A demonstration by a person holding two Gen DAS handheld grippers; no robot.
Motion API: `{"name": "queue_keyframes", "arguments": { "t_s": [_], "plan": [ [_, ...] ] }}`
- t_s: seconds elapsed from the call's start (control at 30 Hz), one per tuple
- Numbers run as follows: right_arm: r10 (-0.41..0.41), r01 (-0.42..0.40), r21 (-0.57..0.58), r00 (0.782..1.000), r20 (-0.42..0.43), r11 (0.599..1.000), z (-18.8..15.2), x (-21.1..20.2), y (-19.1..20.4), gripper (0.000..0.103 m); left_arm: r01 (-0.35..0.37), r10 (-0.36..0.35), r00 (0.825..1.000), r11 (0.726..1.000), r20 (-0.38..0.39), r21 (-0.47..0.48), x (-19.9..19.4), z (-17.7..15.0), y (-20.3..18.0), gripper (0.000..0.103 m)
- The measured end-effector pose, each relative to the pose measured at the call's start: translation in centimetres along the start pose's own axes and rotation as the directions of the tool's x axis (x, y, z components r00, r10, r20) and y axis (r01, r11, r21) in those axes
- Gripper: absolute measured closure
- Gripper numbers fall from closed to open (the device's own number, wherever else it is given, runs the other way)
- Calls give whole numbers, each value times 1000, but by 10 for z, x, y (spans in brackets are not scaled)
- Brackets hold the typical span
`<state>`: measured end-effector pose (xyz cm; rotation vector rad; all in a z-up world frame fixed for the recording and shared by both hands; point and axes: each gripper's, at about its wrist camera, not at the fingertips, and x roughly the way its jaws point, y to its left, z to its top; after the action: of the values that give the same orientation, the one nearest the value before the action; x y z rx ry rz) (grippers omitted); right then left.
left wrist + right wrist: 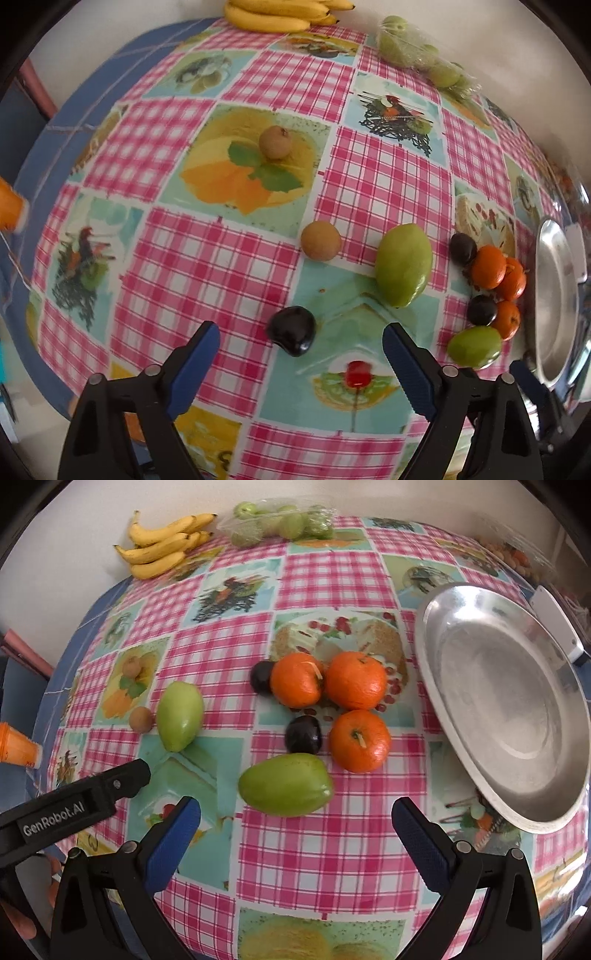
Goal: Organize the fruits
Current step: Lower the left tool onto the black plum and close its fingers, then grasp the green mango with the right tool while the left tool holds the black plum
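Observation:
My left gripper (301, 328) is open, pointing down at the checked tablecloth, with a dark plum (291, 330) lying loose between its blue fingertips, clear of both pads. My right gripper (295, 804) is also open, and a green mango-like fruit (284, 784) lies just ahead of its tips, untouched. Beyond that fruit sit three oranges (354, 679) and two more plums (303, 734). A second green fruit (180, 716) and a brown longan (141, 719) lie to the left. Another longan (275, 142) rests farther back. The steel plate (506, 701) on the right holds nothing.
Bananas (162, 546) and a clear bag of green fruits (280, 522) lie at the table's far edge by the wall. The left tool's black body (92, 797) reaches in at the lower left of the right wrist view. An orange cone-shaped object (16, 744) sits off the left edge.

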<state>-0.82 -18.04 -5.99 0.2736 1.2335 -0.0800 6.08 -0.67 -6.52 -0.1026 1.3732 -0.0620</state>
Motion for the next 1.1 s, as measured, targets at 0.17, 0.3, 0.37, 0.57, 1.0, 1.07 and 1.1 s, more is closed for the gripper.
{"name": "queue_keyframes", "arguments": {
  "t_s": [0.17,0.3,0.37,0.57,1.0,1.07,1.1],
  "plan": [
    [24,-24,6,1000,21,1000,1,-8,-5,0,-21,21,1000,1000,11,-4,2,2,1,13],
    [18,-18,-7,1000,12,1000,-2,-7,-1,0,-3,3,1000,999,-5,-38,3,0,12,13],
    [9,-8,-18,1000,16,1000,-1,-6,2,0,0,0,1000,999,-4,-44,2,-1,15,15],
    [-8,8,-43,1000,4,999,-1,2,10,24,42,-43,999,998,-15,-57,1,0,18,38],
    [-44,43,-67,999,-7,997,6,16,21,36,62,-64,998,996,-24,-58,5,1,19,70],
    [-49,48,-70,999,-13,996,6,18,22,36,61,-62,998,997,-23,-55,6,2,16,71],
    [-51,50,-71,999,-15,996,5,18,22,37,59,-61,998,997,-22,-54,6,3,16,71]
  ]
}}
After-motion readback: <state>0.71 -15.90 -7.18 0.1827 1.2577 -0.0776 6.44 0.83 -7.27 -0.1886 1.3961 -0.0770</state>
